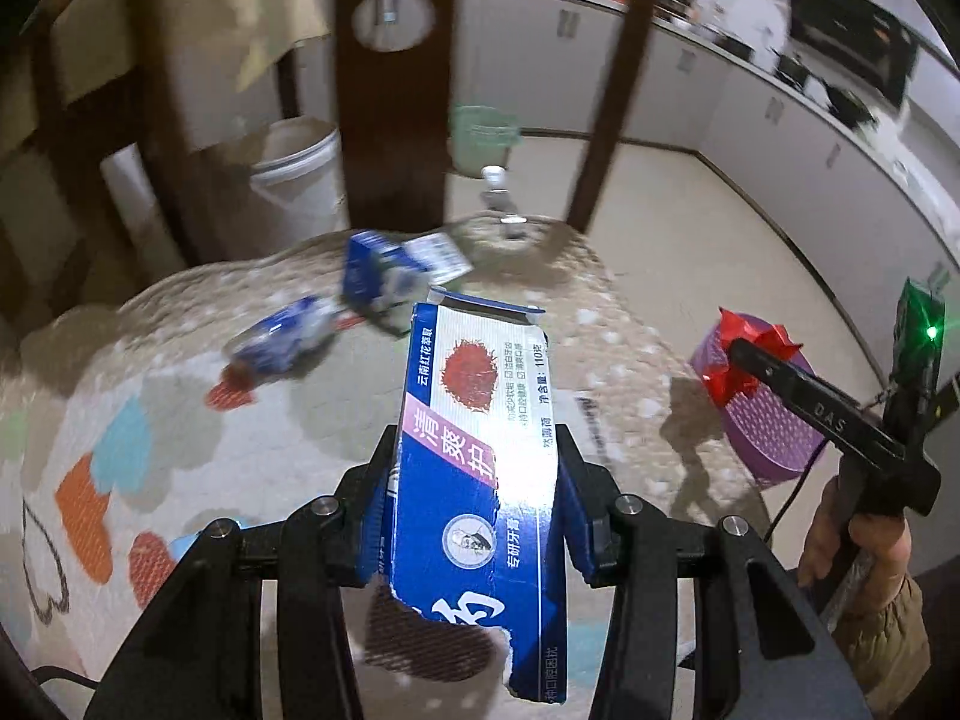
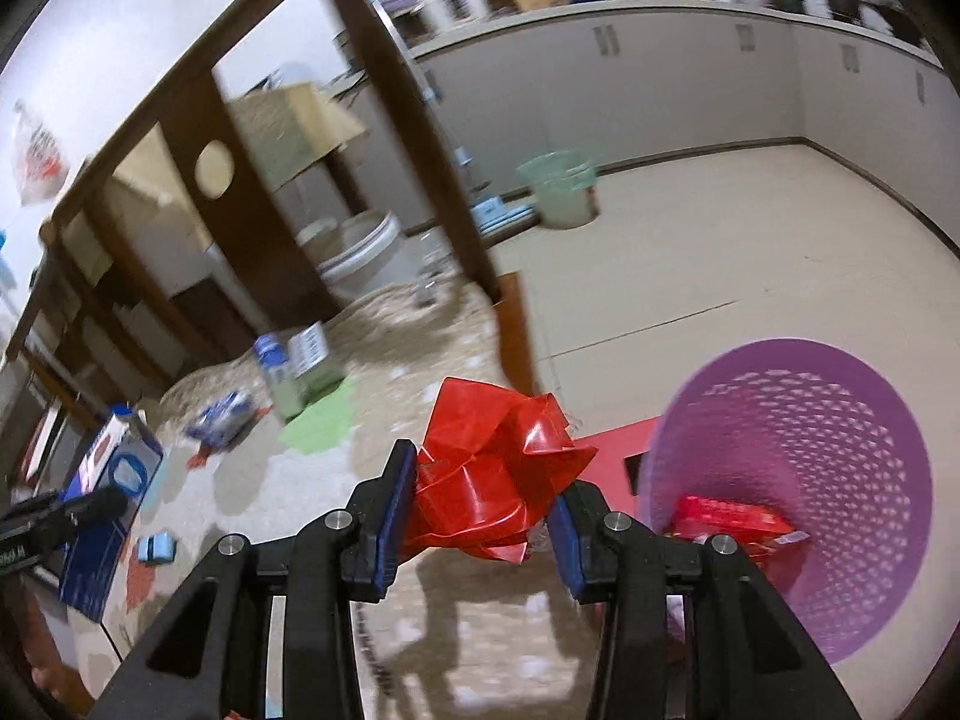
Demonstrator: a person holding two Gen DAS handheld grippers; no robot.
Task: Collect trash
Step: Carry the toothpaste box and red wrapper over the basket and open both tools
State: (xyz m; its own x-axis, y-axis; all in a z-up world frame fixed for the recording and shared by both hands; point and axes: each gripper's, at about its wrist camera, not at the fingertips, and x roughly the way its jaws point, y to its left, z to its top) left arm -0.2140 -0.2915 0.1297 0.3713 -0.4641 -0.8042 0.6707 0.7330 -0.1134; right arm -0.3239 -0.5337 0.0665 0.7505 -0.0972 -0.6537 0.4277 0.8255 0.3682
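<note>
My left gripper [image 1: 474,504] is shut on a torn blue-and-white toothpaste box [image 1: 480,450], held above the patterned rug [image 1: 180,396]. My right gripper [image 2: 480,510] is shut on a crumpled red wrapper [image 2: 492,474], just left of the purple mesh basket [image 2: 840,480]. A red packet [image 2: 738,525] lies inside that basket. In the left wrist view the right gripper [image 1: 735,351] holds the red wrapper [image 1: 744,360] over the purple basket [image 1: 774,420], a hand [image 1: 864,546] gripping its handle. The left gripper [image 2: 72,516] and its box [image 2: 108,498] show at the left edge of the right wrist view.
More litter lies on the rug: a blue carton [image 1: 372,282], a crushed blue packet [image 1: 282,342] and a small bottle [image 1: 498,198]. Dark wooden chair legs [image 1: 390,90] stand behind the rug. A white bucket [image 1: 294,180], a green bin [image 2: 561,189] and white cabinets [image 2: 690,84] lie farther off.
</note>
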